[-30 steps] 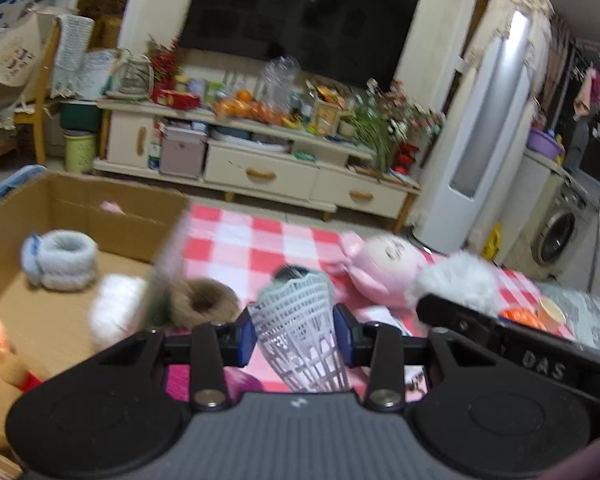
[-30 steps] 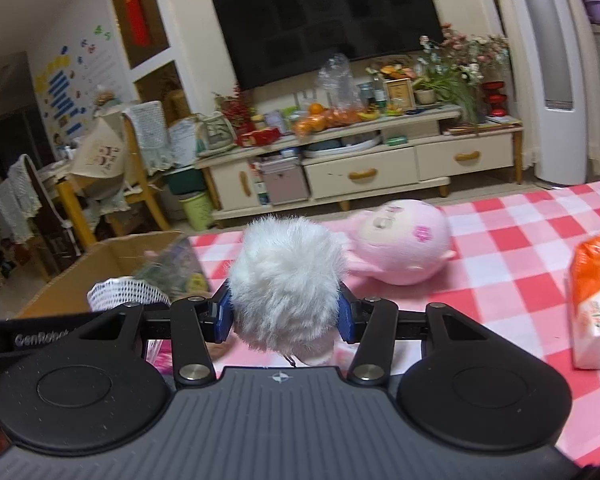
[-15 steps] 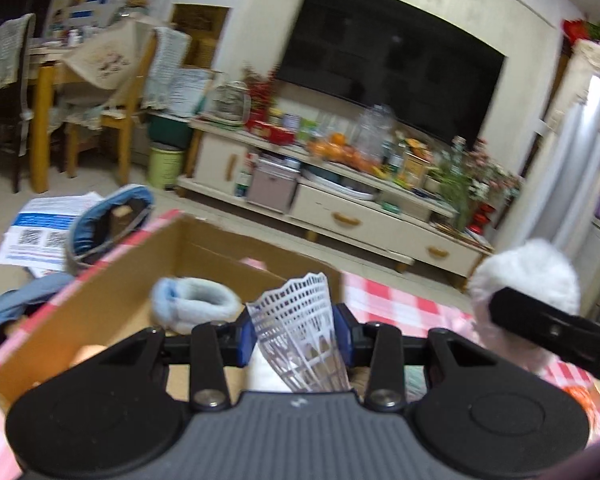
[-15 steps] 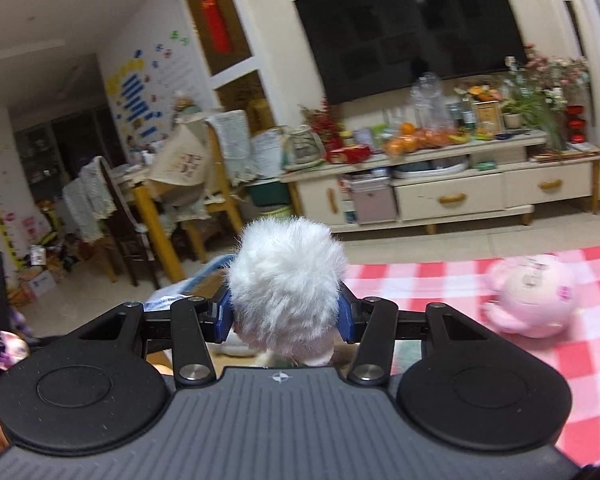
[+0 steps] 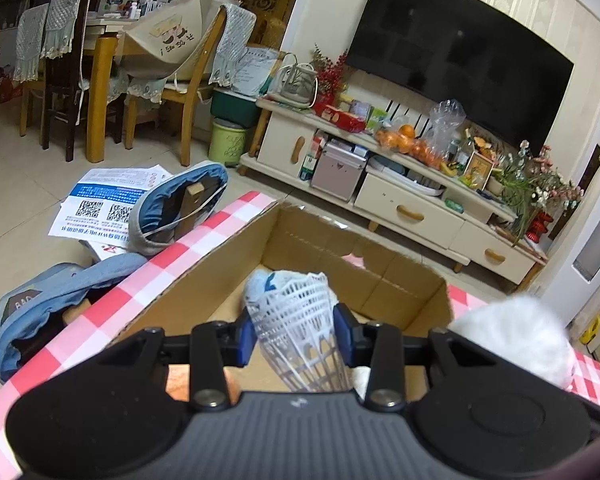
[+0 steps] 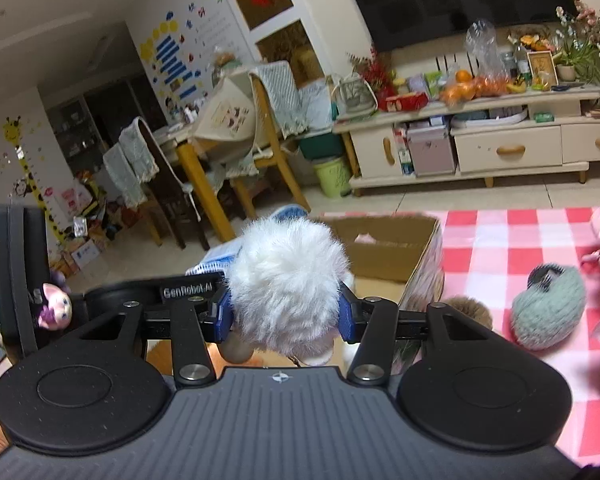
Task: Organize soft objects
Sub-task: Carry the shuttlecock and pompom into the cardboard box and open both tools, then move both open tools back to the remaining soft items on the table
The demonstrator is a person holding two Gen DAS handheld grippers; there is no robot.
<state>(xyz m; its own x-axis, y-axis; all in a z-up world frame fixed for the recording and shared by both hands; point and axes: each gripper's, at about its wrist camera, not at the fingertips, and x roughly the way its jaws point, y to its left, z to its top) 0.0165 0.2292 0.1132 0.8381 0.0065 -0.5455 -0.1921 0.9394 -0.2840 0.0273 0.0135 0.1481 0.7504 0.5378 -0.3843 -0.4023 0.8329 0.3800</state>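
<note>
While the left gripper (image 5: 295, 339) pinches a white shuttlecock (image 5: 300, 332) between its blue pads, skirt pointing forward, the open box (image 5: 340, 264) lies just beyond and below its jaws. Right gripper (image 6: 286, 314) is clamped on a white pompom (image 6: 286, 280), which bulges above the jaws; the box (image 6: 392, 248) sits ahead of them. A grey-green yarn ball (image 6: 548, 308) lies on the checked cloth (image 6: 500, 240) to their right.
</note>
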